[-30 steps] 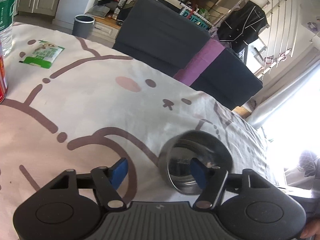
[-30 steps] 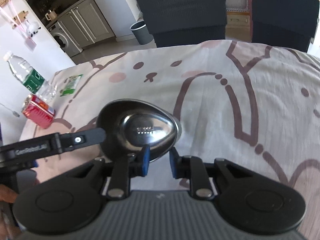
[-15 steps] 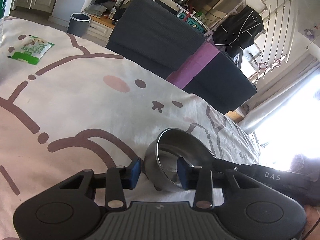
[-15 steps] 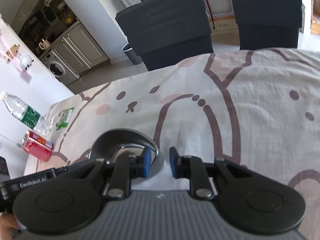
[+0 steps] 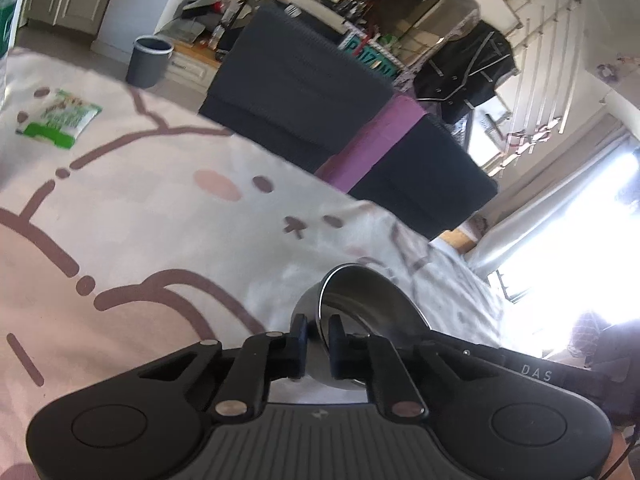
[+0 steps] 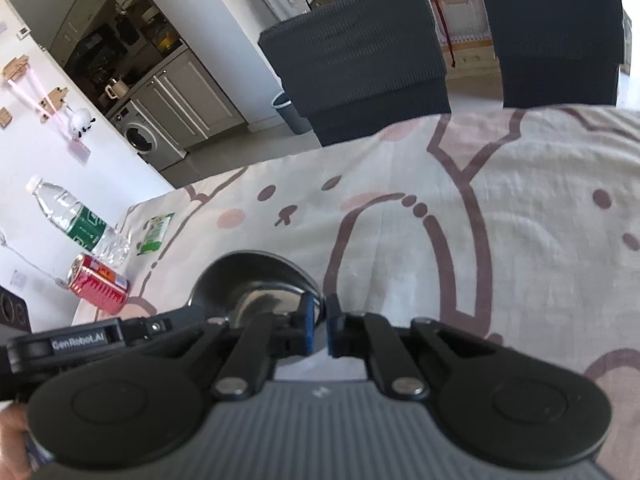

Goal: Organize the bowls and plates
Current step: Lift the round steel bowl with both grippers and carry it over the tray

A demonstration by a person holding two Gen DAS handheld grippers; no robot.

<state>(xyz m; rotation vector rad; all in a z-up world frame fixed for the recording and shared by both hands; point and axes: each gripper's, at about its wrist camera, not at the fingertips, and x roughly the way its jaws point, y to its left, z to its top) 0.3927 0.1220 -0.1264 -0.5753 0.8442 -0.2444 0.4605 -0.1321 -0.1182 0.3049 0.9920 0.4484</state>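
Cream cotton covers your whole work surface: the tablecloth (image 5: 168, 216) with its brown cartoon outlines and pink blush spots runs out to the two dark grey chairs (image 6: 356, 52) standing at the far edge. On that cloth, close in front of you, sits the stainless steel bowl (image 5: 360, 300), tilted in the left wrist view so its shiny inside faces right. Your left gripper (image 5: 318, 338) has its blue-padded fingers drawn narrow on the bowl's near wall, one finger outside and one inside the rim. Your right gripper (image 6: 319, 322) is pinched just as narrow on the opposite rim of the same bowl, so both tools grip it at once; the other gripper's black arm shows beside the bowl in each view. Whether the bowl's base touches the cloth, you cannot tell from these pictures. Well off to your left near the table edge stands a clear water bottle (image 6: 76, 222) with a green label, a red drink can (image 6: 98, 290) lying just beside it, and a small green and white packet (image 5: 60, 118) flat on the cloth.
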